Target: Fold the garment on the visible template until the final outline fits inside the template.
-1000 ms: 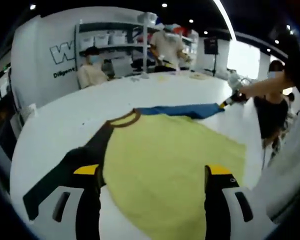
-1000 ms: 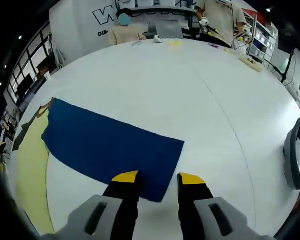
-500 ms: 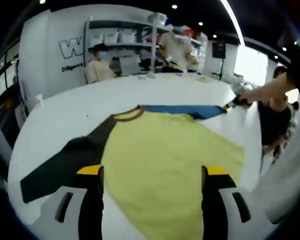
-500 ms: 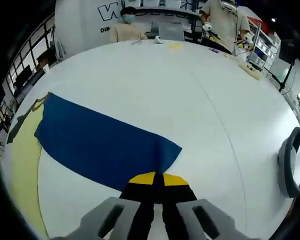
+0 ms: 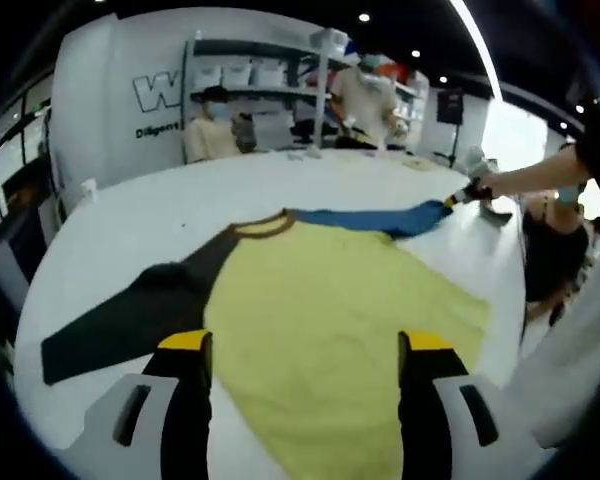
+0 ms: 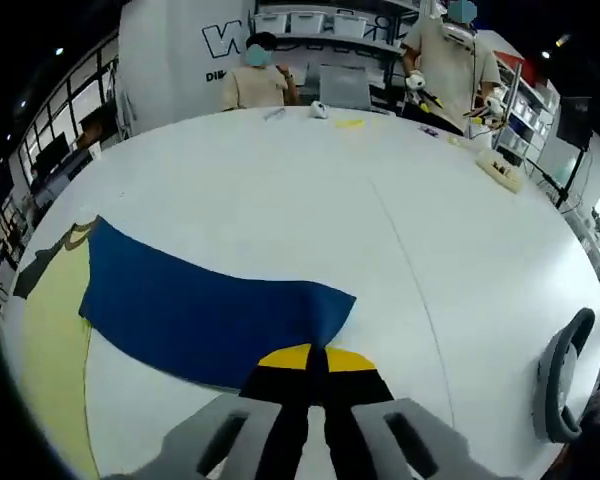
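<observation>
Yellow knit fabric forms the body of the garment point(image 5: 330, 330), which lies flat on the white desk point(image 6: 310, 190) with a dark sleeve point(image 5: 130, 320) spread to one side and a blue sleeve point(image 6: 200, 310) spread to the other. Your right tool point(image 6: 315, 360) has its jaws together, clamped on the cuff end of the blue sleeve, which appears slightly raised there. Your left tool point(image 5: 300, 350) hangs over the yellow hem with its jaws apart, holding nothing. Treat the garment as light, soft and limp: it will drape and drag rather than hold a shape, and it may slide on the smooth desk. Take hold at edges and corners, such as a cuff, a hem corner or the collar point(image 5: 260, 226), not the mid-panel. No separate template outline can be made out. Carry the sleeve low and flat across the body to avoid wrinkles.
</observation>
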`<state>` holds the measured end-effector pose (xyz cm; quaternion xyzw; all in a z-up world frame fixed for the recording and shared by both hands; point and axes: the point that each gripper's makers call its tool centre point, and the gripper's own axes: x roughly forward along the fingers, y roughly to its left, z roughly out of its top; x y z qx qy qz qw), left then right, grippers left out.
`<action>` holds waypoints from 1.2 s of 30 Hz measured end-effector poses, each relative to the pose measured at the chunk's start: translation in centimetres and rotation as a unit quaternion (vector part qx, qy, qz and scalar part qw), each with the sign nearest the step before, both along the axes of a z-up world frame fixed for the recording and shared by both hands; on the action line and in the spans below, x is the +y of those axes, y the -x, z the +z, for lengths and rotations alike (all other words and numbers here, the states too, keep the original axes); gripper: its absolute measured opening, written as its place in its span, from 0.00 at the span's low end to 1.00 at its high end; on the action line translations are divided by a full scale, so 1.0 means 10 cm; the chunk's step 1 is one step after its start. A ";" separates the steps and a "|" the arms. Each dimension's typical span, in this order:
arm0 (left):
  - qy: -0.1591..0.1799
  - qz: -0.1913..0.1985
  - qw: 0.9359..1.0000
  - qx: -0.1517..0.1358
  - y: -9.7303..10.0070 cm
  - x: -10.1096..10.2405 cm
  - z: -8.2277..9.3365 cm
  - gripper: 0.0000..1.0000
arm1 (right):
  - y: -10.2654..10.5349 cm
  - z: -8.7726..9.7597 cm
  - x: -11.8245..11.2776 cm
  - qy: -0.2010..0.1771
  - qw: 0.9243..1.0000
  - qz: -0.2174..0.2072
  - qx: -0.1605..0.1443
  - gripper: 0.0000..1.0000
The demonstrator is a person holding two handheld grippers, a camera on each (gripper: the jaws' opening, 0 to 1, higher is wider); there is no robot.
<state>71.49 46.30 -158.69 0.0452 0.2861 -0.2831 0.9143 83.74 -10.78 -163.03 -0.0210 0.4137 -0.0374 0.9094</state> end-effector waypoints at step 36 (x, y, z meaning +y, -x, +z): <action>0.042 0.053 0.998 -0.005 0.16 0.30 0.05 0.68 | -1.24 2.06 2.02 -0.067 0.958 0.222 -0.168 0.00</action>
